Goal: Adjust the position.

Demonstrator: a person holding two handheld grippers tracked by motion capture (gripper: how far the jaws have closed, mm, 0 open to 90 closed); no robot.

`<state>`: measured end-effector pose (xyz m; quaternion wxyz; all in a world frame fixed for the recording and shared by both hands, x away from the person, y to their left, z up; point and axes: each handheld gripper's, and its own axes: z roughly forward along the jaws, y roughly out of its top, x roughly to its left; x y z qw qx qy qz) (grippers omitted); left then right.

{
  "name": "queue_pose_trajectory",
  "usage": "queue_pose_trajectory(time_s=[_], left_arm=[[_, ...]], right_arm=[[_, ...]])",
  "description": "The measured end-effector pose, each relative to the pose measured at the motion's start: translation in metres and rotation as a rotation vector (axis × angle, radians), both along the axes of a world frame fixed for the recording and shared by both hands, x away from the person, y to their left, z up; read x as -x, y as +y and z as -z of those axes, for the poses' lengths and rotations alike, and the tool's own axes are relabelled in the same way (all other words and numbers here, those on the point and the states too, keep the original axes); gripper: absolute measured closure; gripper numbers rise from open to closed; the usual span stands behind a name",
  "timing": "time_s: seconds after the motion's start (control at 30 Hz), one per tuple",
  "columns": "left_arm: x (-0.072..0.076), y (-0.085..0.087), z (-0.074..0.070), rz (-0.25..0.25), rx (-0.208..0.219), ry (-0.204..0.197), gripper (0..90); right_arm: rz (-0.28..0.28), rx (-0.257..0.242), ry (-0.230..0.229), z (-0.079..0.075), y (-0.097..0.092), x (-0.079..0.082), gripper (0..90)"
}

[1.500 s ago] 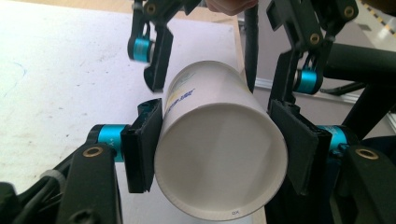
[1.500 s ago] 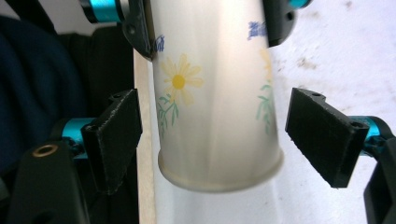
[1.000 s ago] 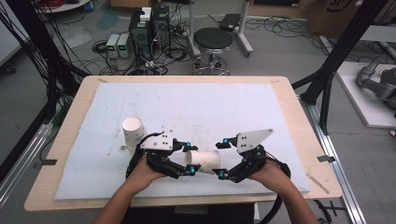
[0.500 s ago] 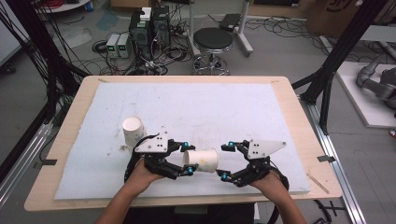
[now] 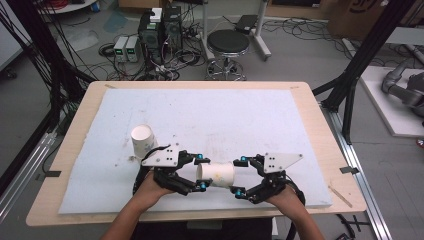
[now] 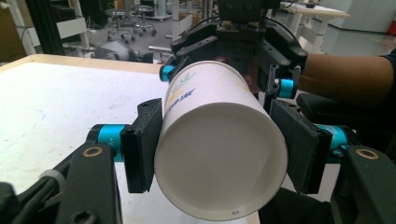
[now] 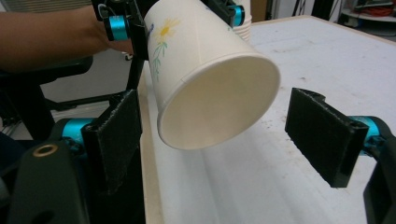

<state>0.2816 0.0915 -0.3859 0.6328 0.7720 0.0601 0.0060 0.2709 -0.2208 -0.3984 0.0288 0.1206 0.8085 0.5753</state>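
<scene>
A white paper cup (image 5: 218, 174) with a flower print lies level above the white mat, near the table's front edge. My left gripper (image 5: 200, 173) is shut on its left end; in the left gripper view both black pads (image 6: 142, 144) press the cup (image 6: 219, 154) from the sides. My right gripper (image 5: 239, 176) faces it from the right and stands open. In the right gripper view the cup's open mouth (image 7: 219, 102) hangs between the wide-apart jaws of that gripper (image 7: 219, 135), nearer the left pad (image 7: 116, 135), with no pad touching it.
A stack of paper cups (image 5: 142, 141) stands upright on the mat (image 5: 260, 120) just left of my left hand. The wooden table edge (image 5: 200, 217) runs close under both hands. A stool (image 5: 227, 45) and computer boxes stand on the floor beyond the table.
My right gripper has come down and levelled out, so its jaws now sit on either side of the cup's mouth. The left gripper and the cup have stayed where they were.
</scene>
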Motion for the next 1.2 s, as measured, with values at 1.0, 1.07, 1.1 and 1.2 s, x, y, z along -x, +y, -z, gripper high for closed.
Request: queue_pose_trajectory(time_s=[1.0, 1.07, 1.1, 1.2], left_arm=[[0.0026, -0.007, -0.0008, 0.031, 0.01, 0.024, 29.6], [0.0031, -0.0091, -0.0011, 0.011, -0.019, 0.039, 17.7], [0.0039, -0.0095, -0.0012, 0.006, -0.025, 0.04, 16.3], [0.0053, -0.0093, -0.0025, -0.012, -0.057, 0.029, 14.8]], right_arm=[[-0.088, -0.109, 0.022, 0.0088, 0.0026, -0.0038, 33.2], [-0.094, -0.1, 0.024, 0.0078, 0.0029, -0.0035, 33.2], [-0.094, -0.09, 0.024, 0.007, 0.0029, -0.0036, 33.2], [-0.087, -0.05, 0.022, 0.0032, 0.0015, -0.0041, 33.1]])
